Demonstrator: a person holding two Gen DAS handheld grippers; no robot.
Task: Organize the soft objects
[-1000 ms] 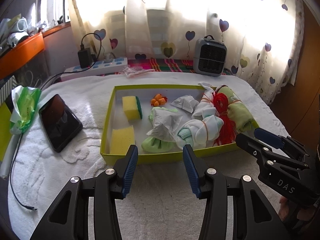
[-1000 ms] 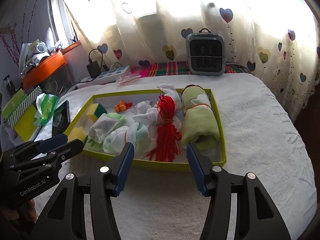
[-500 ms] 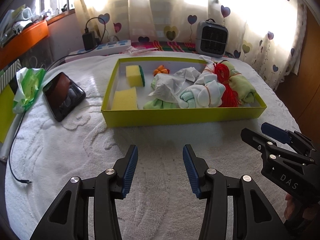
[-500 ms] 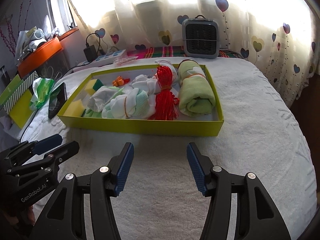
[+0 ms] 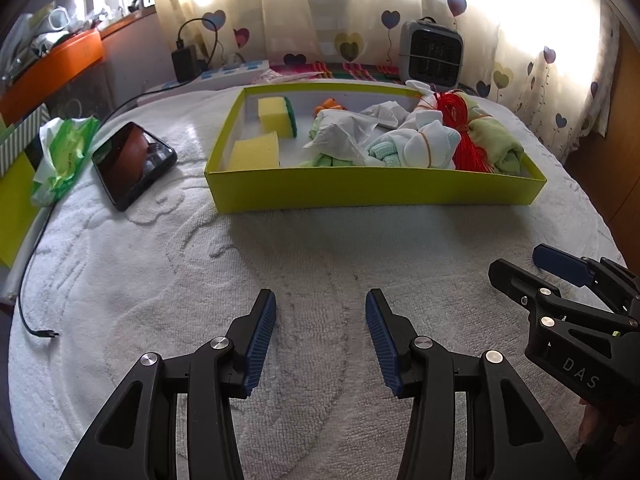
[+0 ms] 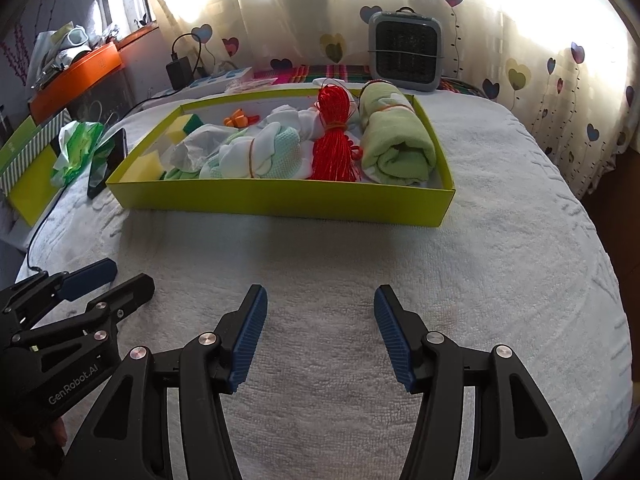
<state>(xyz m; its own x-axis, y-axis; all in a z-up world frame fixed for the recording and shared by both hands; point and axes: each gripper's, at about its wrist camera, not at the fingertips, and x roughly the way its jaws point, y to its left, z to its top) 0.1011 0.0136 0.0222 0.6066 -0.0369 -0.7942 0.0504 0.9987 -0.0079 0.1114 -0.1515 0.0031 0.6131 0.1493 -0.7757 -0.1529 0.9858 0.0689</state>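
White towelling [image 5: 320,256] under heart-print curtains [image 6: 540,40]; both tongs [image 5: 321,312] [image 6: 320,307] parted, empty

Two sets of black tongs with blue ribbed pads are held side by side, both angled downward and forward. The left tongs [image 5: 321,334] stand parted with nothing between the pads. The right tongs [image 6: 320,336] are likewise spread and empty, their gap a little wider. Each pair shows at the edge of the other's view, tips pointing the same way. A bit of a hand [image 5: 592,426] grips the right tongs from below.
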